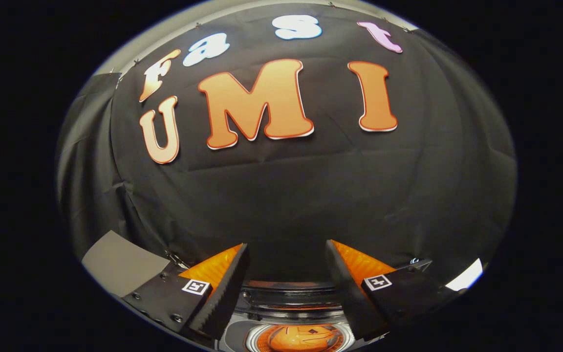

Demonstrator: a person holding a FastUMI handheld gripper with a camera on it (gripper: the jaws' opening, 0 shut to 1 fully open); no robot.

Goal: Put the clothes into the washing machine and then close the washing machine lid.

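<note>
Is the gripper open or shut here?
Open: the gripper has its fingers spread apart, holding nothing, with black cloth wall beyond.

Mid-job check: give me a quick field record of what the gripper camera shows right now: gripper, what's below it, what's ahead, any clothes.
gripper: fingers open, nothing between them
below the fingers: washing machine, round shiny top part, seen low between the fingers
ahead: black cloth wall, beyond the fingers
beside one finger: grey flat panel
clothes: cannot tell
lid state: cannot tell
</note>
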